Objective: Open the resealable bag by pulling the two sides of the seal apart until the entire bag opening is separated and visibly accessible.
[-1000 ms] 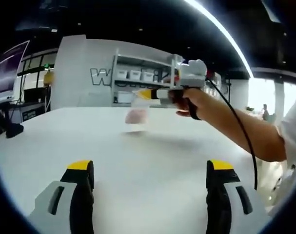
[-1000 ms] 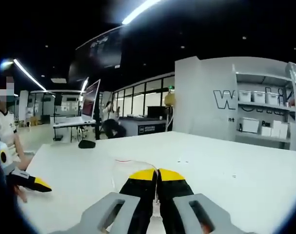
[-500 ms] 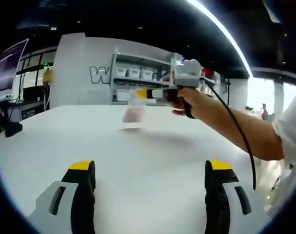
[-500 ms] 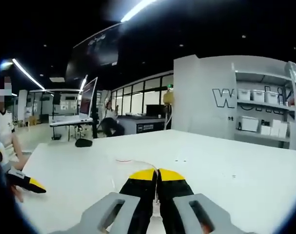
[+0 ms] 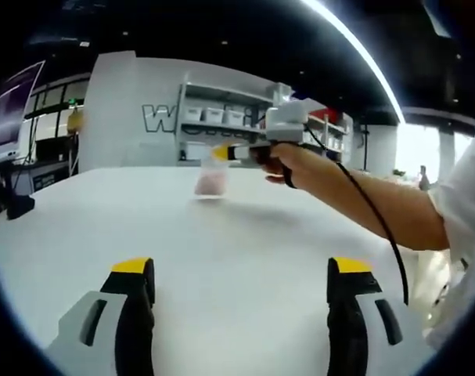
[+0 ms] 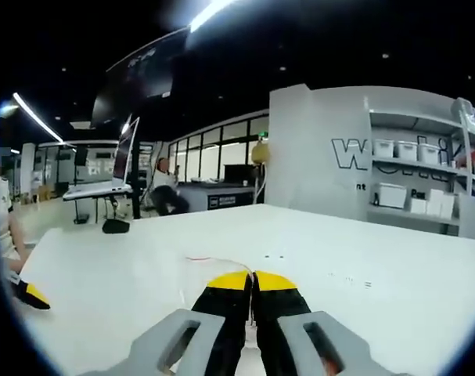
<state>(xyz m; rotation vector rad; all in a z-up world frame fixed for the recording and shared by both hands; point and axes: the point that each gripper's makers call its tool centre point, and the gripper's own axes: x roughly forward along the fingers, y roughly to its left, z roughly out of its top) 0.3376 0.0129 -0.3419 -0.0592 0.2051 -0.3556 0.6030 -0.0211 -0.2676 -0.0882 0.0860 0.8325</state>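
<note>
A clear resealable bag with pinkish contents hangs just above the white table, pinched at its top by my right gripper, which a hand holds out from the right. In the right gripper view the right gripper is shut on the bag's top edge, where a thin red seal line shows. My left gripper stands open low over the near part of the table, well short of the bag, with nothing between its jaws. Its yellow tip shows at the left edge of the right gripper view.
Shelves with white bins stand behind the table against a grey wall. A dark object lies at the table's far edge. Desks, a monitor and a seated person are beyond. A black cable runs along the person's forearm.
The right gripper has carried the bag a little to the left and farther away in the left gripper view. The left gripper has stayed open and still.
</note>
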